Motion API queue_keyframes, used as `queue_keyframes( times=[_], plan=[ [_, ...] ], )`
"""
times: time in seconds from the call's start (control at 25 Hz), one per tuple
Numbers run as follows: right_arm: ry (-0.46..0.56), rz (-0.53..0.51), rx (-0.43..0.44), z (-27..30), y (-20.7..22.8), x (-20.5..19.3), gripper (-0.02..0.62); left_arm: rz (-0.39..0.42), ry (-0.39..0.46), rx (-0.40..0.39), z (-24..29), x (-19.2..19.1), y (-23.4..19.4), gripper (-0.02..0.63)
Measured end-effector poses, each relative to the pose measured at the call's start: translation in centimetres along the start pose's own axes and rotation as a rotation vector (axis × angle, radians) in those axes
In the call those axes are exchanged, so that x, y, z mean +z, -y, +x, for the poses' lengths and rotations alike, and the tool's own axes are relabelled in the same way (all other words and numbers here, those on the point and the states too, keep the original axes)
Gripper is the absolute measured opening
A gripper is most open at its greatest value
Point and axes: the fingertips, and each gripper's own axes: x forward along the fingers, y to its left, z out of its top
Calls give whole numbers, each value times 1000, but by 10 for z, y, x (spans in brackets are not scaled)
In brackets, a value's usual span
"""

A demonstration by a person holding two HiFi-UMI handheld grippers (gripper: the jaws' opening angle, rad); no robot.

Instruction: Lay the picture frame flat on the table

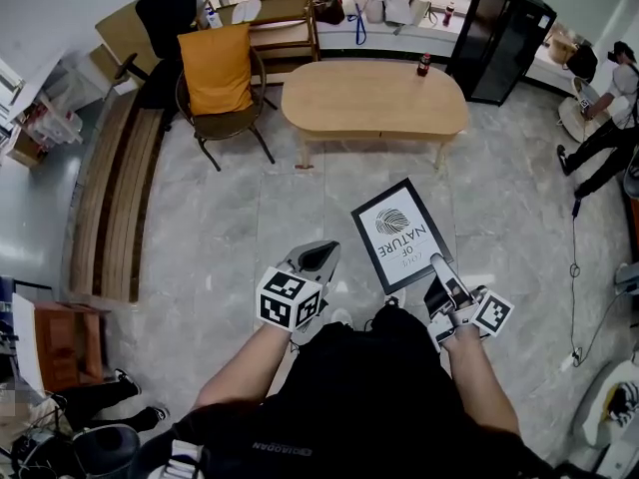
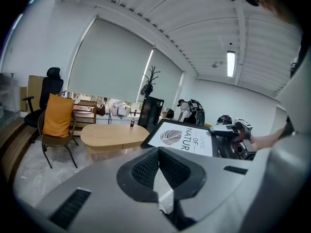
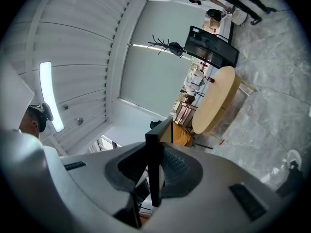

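The picture frame (image 1: 399,235) is black-rimmed with a white print of a leaf and lettering. It is held in the air above the grey floor, short of the oval wooden table (image 1: 374,98). My right gripper (image 1: 440,267) is shut on the frame's near right edge; in the right gripper view the frame (image 3: 156,159) stands edge-on between the pads. My left gripper (image 1: 318,257) hangs left of the frame, shut and holding nothing. In the left gripper view the frame (image 2: 187,139) shows ahead to the right, with the table (image 2: 112,135) beyond it.
A chair with an orange cushion (image 1: 220,78) stands left of the table. A red bottle (image 1: 423,64) sits on the table's far right edge. A black cabinet (image 1: 499,38) is behind, a wooden bench (image 1: 115,198) on the left, and a person (image 1: 609,108) at far right.
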Motion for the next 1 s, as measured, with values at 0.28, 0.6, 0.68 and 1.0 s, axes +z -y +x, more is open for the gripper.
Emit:
queue_keyframes(
  times=[0.28, 0.6, 0.68, 1.0],
  plan=[
    [-34, 32, 14, 28, 16, 15, 61, -37, -5, 22, 20, 5, -17, 5],
    [-27, 85, 65, 107, 50, 84, 61, -11, -80, 68, 72, 41, -63, 5],
    [-26, 80, 81, 127, 59, 108, 61, 9, -70, 73, 95, 65, -75, 5],
    [-62, 52, 90, 186, 99, 210, 61, 30, -8, 141, 184, 151, -121, 5]
  ],
)
